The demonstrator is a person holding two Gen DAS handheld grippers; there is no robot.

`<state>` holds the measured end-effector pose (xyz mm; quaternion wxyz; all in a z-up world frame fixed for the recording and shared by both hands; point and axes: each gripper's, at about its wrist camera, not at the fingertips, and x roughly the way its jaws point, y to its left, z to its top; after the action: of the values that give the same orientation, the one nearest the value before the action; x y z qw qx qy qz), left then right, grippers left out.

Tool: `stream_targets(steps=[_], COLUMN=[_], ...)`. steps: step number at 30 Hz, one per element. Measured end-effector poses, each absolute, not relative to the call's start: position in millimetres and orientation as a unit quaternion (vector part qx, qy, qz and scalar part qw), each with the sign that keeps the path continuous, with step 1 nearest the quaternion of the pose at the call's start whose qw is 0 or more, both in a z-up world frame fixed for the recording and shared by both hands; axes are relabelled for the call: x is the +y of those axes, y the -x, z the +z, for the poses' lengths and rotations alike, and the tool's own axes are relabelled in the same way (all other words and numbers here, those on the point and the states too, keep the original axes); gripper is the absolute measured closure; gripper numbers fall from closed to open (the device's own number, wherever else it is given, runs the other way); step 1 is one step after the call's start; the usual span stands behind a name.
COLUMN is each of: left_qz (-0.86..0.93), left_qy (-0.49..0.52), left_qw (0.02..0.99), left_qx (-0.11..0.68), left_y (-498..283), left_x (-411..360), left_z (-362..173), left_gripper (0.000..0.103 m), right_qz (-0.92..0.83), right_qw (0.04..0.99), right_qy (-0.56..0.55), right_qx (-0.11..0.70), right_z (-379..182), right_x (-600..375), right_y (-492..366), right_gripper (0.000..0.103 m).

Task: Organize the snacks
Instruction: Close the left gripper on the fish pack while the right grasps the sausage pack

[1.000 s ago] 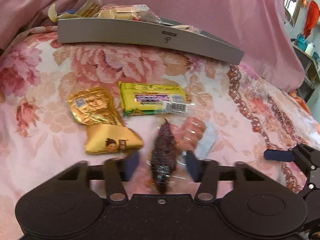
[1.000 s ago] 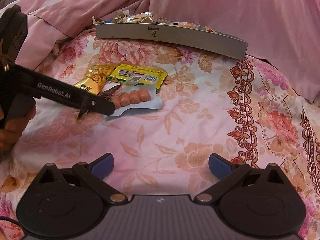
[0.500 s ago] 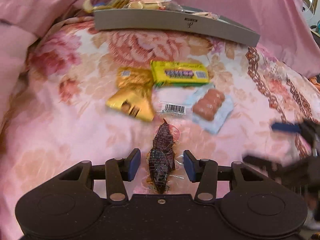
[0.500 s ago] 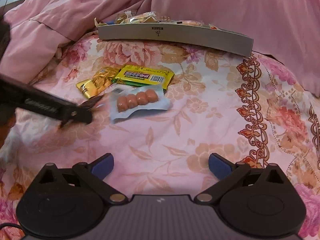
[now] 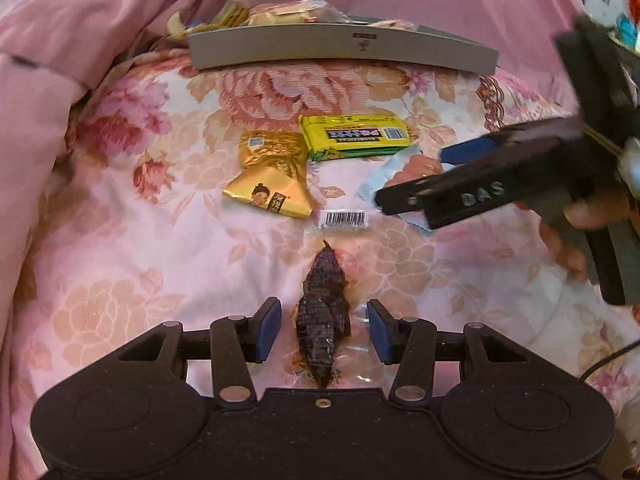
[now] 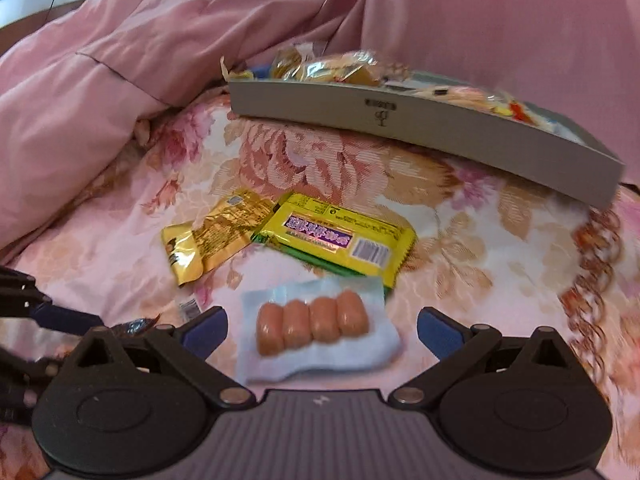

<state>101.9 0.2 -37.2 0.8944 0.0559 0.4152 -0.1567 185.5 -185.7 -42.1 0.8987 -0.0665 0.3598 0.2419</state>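
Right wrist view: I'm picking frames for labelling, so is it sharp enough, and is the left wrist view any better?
Right wrist view: smeared overall; sausage pack and grey tray soft-edged, tray bowed by fisheye. Left wrist view: sharper; barcode and dark snack crisp, only the incoming right gripper blurred.

The left gripper (image 5: 323, 330), its pads closed on the clear wrapper of the dark dried snack (image 5: 323, 312), now sits farther back from the gold packets (image 5: 269, 178) and the yellow-green bar (image 5: 354, 136) than a second ago, and the grey tray (image 5: 340, 46) looks smaller and farther. The right gripper (image 6: 322, 330), earlier well short of the snacks, now has its wide-open jaws on either side of the sausage pack (image 6: 316, 328), and in the left wrist view it crosses in from the right over that pack.
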Motion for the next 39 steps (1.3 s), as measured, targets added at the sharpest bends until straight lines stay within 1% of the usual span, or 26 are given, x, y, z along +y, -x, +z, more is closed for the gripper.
stream_targets(steps=[3, 7, 10, 12, 15, 21, 26, 30, 33, 39], left_qz=[-0.158, -0.159, -0.159, -0.159, -0.159, -0.157, -0.167, -0.174, -0.173, -0.173], left_qy=[-0.051, -0.047, -0.049, -0.047, -0.048, -0.052, -0.052, -0.055, -0.053, -0.056], left_qw=[0.894, 0.894, 0.893, 0.893, 0.893, 0.892, 0.884, 0.882, 0.880, 0.881], left_qx=[0.416, 0.417, 0.417, 0.418, 0.418, 0.421, 0.433, 0.435, 0.438, 0.437], left_y=[-103.7, -105.7, -106.1, -106.4, -106.3, -105.8, -102.6, -101.9, -103.5, -104.2], left_x=[1.0, 1.6, 0.8, 0.7, 0.2, -0.2, -3.0, -4.2, -4.8, -5.3], left_z=[-37.3, -37.9, -38.4, -38.6, -38.5, -38.8, -36.8, -38.1, -37.6, -38.4], left_gripper=[0.053, 0.053, 0.053, 0.053, 0.053, 0.054, 0.055, 0.049, 0.048, 0.045], right_qz=[0.258, 0.264, 0.268, 0.268, 0.270, 0.264, 0.265, 0.266, 0.265, 0.259], right_qw=[0.887, 0.885, 0.885, 0.885, 0.884, 0.888, 0.885, 0.884, 0.883, 0.881], right_qy=[0.065, 0.108, 0.116, 0.120, 0.119, 0.097, 0.074, 0.072, 0.066, 0.075], right_qx=[0.378, 0.369, 0.362, 0.363, 0.362, 0.364, 0.376, 0.377, 0.383, 0.388], right_z=[-47.9, -54.2, -56.5, -56.6, -55.5, -56.8, -52.5, -50.7, -47.9, -48.0], right_x=[-180.8, -174.9, -177.8, -178.5, -181.2, -194.4, -204.0, -208.8, -209.9, -201.0], right_y=[-193.8, -189.5, -185.0, -182.1, -174.8, -150.3, -115.8, -87.0, -87.5, -95.8], right_gripper=[0.000, 0.000, 0.001, 0.002, 0.010, 0.012, 0.012, 0.011, 0.011, 0.004])
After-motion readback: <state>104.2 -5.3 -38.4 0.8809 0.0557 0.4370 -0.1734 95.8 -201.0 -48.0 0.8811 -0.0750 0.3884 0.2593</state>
